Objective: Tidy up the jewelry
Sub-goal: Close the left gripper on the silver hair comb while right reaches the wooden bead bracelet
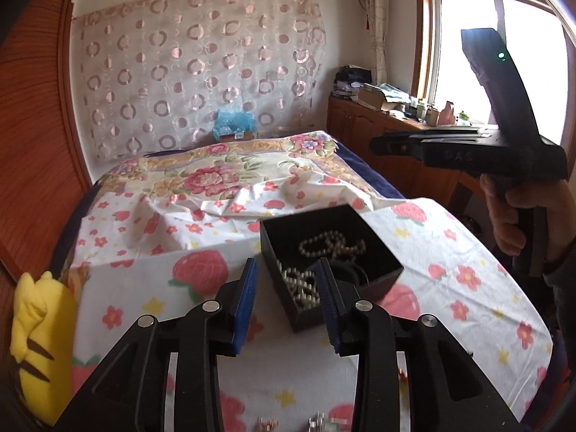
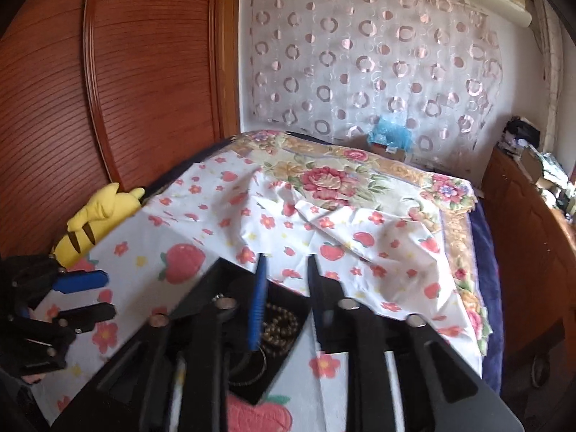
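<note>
Left hand-held gripper [image 1: 288, 288] gapes before the black jewelry box [image 1: 381, 273] showing pearl necklaces [image 1: 333, 244]; right hand-held gripper [image 2: 286, 277], fingers apart, hides them, showing only brown beads [image 2: 279, 327].

Matt black box [image 1: 374, 270]; glossy pearl beads [image 1: 306, 288]; thin crinkled strawberry-print cloth [image 1: 450, 252]; ribbed, glossy wooden wardrobe [image 2: 144, 72]; plush yellow toy [image 1: 36, 342].

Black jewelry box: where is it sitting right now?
The black jewelry box sits open on the strawberry-print cloth, just beyond the left gripper, beaded strands inside; in the right wrist view it lies under the right gripper.
</note>
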A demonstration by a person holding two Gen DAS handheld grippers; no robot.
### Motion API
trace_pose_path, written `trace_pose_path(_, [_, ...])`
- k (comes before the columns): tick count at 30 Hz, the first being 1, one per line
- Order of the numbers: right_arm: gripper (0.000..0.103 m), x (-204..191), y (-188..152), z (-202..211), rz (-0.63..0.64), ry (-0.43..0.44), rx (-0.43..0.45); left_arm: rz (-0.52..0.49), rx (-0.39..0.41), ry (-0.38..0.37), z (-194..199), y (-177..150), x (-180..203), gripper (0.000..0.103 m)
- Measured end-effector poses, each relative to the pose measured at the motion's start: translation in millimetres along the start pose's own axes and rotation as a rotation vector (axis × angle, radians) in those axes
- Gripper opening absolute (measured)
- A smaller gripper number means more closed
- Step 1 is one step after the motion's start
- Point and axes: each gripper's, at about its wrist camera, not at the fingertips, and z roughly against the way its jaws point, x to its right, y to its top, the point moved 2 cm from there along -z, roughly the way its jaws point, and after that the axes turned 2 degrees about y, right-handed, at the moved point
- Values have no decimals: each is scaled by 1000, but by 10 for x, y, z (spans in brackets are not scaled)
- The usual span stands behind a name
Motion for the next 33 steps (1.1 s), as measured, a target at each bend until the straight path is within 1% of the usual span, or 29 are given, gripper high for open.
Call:
trace_pose_path(3, [28,-55,-154,160,8,-5,4,-10,-12,19,91,-138,25,32])
trace_pose_path(6, [28,-97,-400,339,8,-1,5,-6,-25,24,172,-297,31,32])
trace_pose_path(9, [28,-162,-738,471,-4,17,-3,8,-47,21,234,-469,21,32])
trace_pose_path(10, [28,-200,-899,504,-6,23,-16,13,-56,18,247,-526,17,32])
trace_pose_path(15, [28,-343,-1443,553,-17,46,-61,36,-113,17,241,-854,-31,34])
trace_pose_path(19, [28,-444,-1826,537,-35,34,-102,56,-158,4,209,-1054,-55,34])
trace_pose_path(22, [28,-528,-2046,537,-41,28,-125,61,-186,-18,201,-1176,-19,34])
trace_pose_path(25, [28,-617,-2209,573,-50,36,-135,59,-206,-26,182,-1244,22,34])
trace_pose_path(31, [28,-683,-2312,628,-88,79,-134,99,-240,-51,104,-1309,35,34])
trace_pose_path(32, [28,-684,-2326,623,-90,80,-137,107,-243,-63,89,-1309,39,33])
trace_pose_path(33, [28,-680,-2344,610,-96,80,-140,112,-245,-73,71,-1307,43,29])
